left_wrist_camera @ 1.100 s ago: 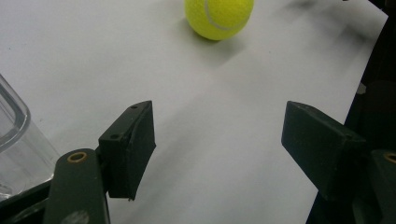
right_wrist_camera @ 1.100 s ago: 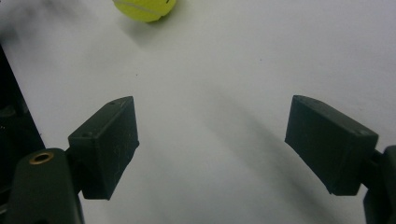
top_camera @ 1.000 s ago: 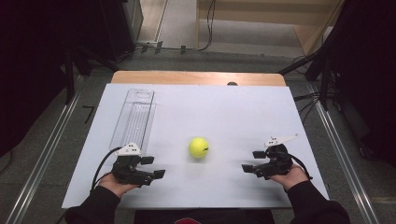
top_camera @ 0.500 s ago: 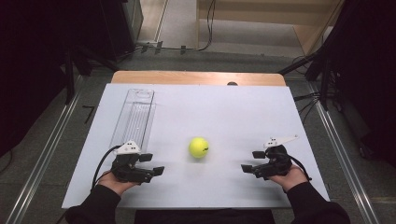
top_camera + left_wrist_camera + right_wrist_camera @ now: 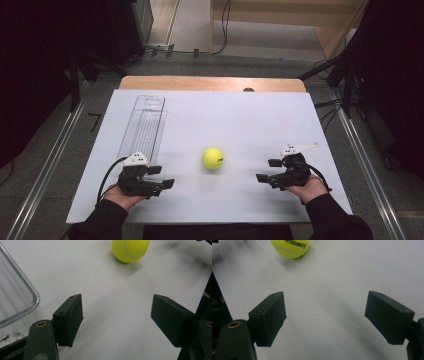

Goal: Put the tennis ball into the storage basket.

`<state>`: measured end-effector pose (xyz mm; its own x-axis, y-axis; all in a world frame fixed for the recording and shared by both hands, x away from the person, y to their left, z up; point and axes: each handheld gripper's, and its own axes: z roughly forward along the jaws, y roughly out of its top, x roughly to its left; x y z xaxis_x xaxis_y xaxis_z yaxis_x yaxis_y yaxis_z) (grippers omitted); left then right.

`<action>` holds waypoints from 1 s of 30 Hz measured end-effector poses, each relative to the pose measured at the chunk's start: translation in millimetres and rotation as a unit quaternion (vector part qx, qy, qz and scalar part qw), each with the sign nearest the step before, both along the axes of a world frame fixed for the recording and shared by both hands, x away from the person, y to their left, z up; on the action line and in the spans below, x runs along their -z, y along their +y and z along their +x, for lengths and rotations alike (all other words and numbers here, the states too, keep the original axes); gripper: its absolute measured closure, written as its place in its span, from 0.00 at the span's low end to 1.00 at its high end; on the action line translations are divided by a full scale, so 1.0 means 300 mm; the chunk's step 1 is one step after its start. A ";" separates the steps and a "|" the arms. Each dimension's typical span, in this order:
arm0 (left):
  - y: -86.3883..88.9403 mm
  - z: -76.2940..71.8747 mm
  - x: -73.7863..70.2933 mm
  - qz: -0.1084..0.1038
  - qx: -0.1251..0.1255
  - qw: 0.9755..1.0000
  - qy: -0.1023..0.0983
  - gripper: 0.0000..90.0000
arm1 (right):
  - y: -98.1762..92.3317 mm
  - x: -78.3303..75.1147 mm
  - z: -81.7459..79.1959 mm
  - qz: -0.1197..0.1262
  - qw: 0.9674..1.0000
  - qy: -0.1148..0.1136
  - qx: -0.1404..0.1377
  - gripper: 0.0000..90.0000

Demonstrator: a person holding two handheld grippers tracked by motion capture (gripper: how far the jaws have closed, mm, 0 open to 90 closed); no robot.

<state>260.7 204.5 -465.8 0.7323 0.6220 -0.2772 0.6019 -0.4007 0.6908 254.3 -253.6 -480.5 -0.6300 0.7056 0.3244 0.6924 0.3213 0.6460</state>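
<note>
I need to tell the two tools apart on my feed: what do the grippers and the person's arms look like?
Both are black two-jaw tools with blocky rectangular pads. The left gripper has a grey three-cornered plate on top and a black cable looping back to the wrist; the right gripper has a similar pale plate. Brass-coloured rivets mark the jaw arms. The person wears dark long sleeves.

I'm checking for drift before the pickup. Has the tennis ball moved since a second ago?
No. The tennis ball lies at the same spot on the white table, equally far right of the clear tray as in the earlier high views.
</note>
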 end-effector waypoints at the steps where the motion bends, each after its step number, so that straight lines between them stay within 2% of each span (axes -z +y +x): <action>1: 0.003 -0.002 0.000 -0.002 -0.003 1.000 0.000 0.29 | 0.000 0.000 0.000 0.000 1.000 0.000 0.000 0.17; 11: -0.009 -0.012 -0.030 -0.020 0.003 1.000 0.007 0.29 | 0.007 0.002 -0.004 -0.003 1.000 0.000 -0.008 0.17; 16: -0.029 0.002 -0.050 -0.005 -0.002 1.000 0.004 0.29 | 0.009 0.006 -0.012 -0.008 1.000 0.004 -0.012 0.17; 20: -0.045 0.013 -0.072 -0.013 0.003 1.000 0.001 0.29 | 0.015 0.011 -0.014 -0.014 1.000 0.009 -0.020 0.17; 23: -0.053 0.018 -0.080 -0.010 0.009 1.000 0.000 0.29 | 0.013 0.013 -0.017 -0.018 1.000 0.011 -0.019 0.17; 30: -0.061 0.033 -0.094 -0.014 0.012 1.000 -0.002 0.28 | 0.009 0.013 -0.022 -0.015 1.000 0.011 -0.019 0.17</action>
